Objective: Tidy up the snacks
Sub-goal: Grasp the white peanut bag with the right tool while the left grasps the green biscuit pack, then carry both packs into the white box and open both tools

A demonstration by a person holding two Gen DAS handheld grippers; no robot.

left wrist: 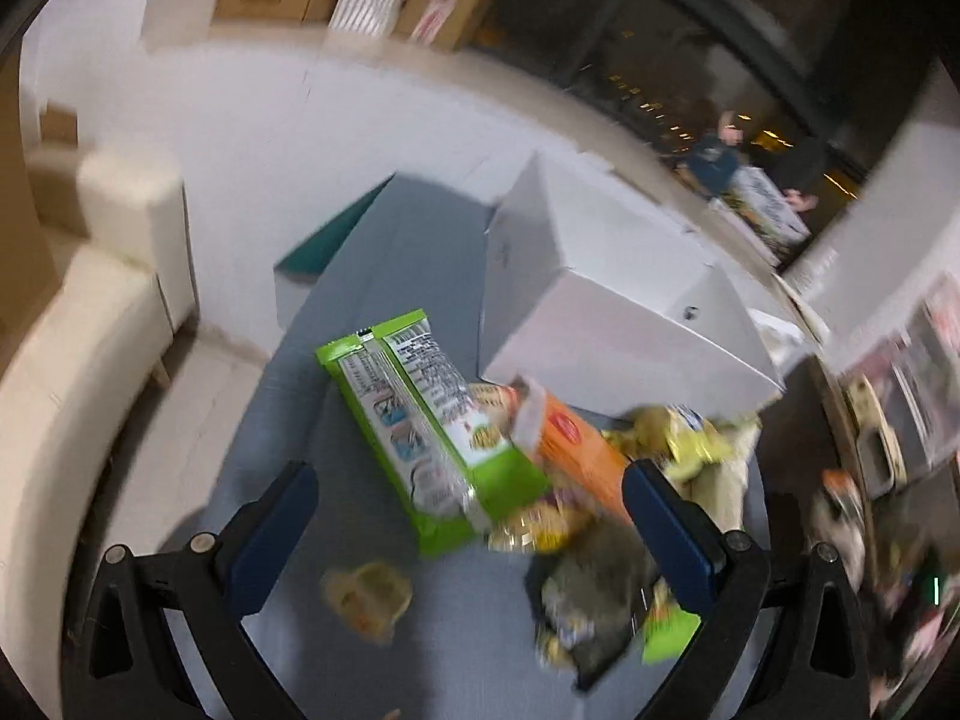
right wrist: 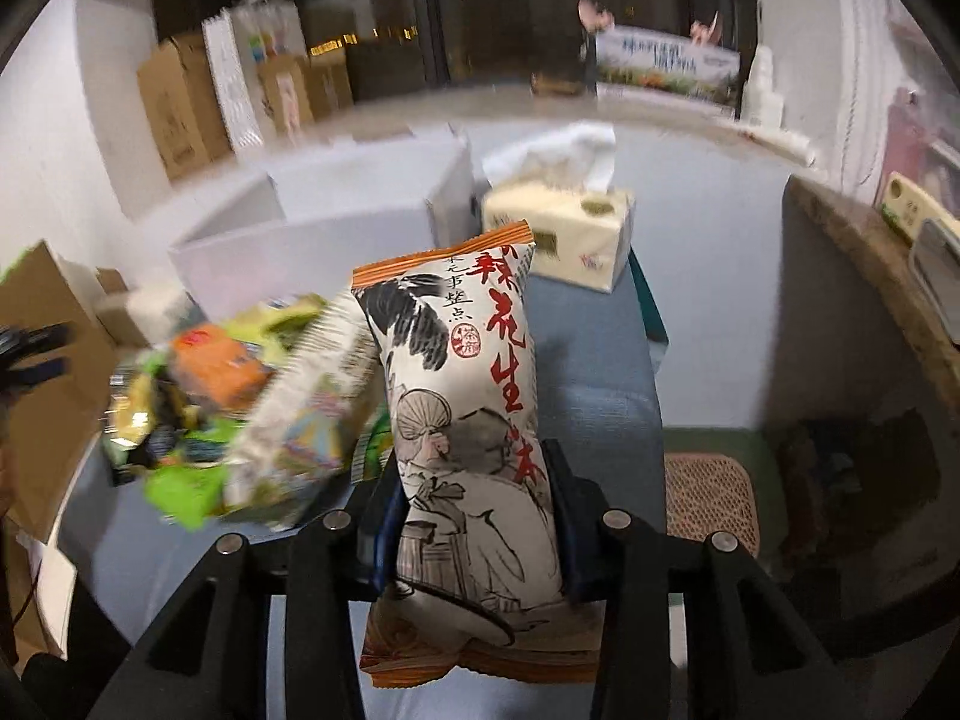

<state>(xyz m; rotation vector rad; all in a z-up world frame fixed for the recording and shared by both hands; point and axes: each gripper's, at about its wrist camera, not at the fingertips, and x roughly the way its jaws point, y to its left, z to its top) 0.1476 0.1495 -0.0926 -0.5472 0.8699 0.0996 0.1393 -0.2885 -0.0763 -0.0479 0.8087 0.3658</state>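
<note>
Blurred, seemingly spread gripper [left wrist: 470,501] above snacks [left wrist: 432,420]

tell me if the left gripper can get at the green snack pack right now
Probably yes. The left gripper is open and empty, and the green snack pack lies on top of the pile just ahead between its fingers, with only the orange box leaning at its side.

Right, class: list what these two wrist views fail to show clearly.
- Right wrist view: the snack pile is motion-blurred, so its labels are unreadable.
- Right wrist view: the peanut bag, clamped in the right hand-held gripper, hides the cloth behind it.
- Left wrist view: the white box blocks the table behind it.
</note>
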